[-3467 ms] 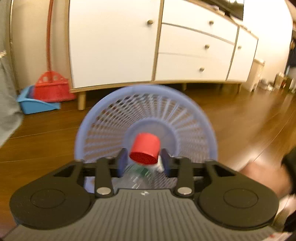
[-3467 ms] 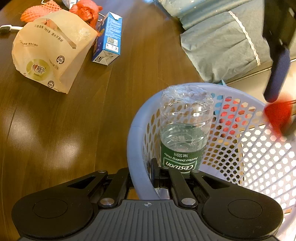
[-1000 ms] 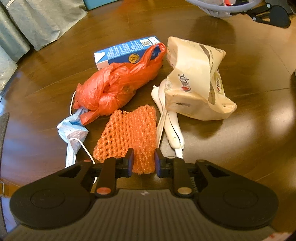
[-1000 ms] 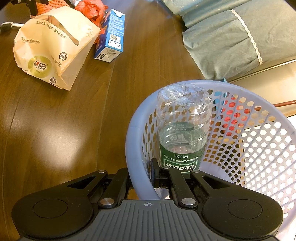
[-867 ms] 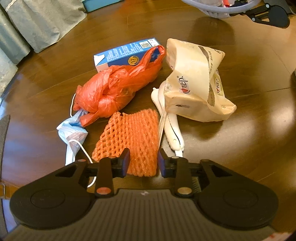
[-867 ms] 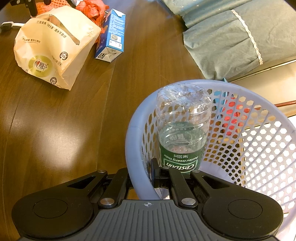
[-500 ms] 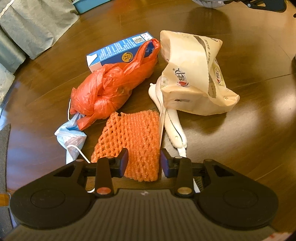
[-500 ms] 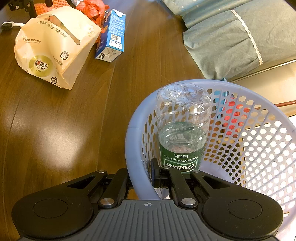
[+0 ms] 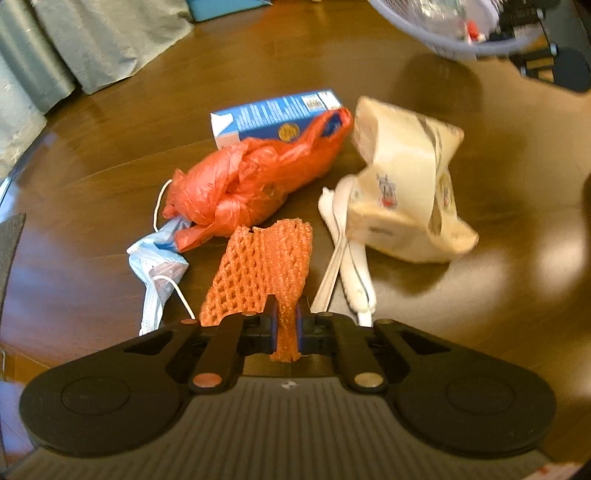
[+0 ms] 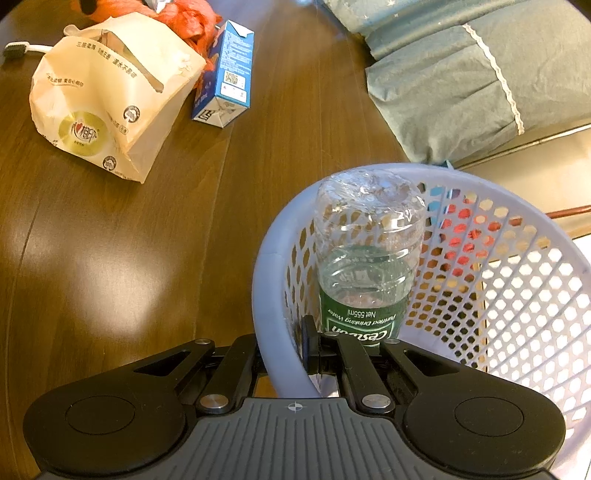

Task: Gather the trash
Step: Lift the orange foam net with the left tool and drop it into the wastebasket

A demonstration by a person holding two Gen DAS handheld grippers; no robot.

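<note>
My left gripper is shut on the near edge of an orange foam net, which lifts off the brown table. Behind the net lie a red plastic bag, a blue carton, a paper bag, a face mask and white plastic cutlery. My right gripper is shut on the rim of a lavender mesh basket. An upside-down water bottle stands inside the basket. The paper bag and blue carton show at the far left in the right wrist view.
Grey-green fabric cushions sit beyond the table edge on the right. Curtain-like grey fabric hangs past the table in the left wrist view. The basket and right gripper body appear at the top right there.
My left gripper has shut on the orange foam net and raised its near edge. The right gripper and basket have shifted slightly nearer the trash pile.
</note>
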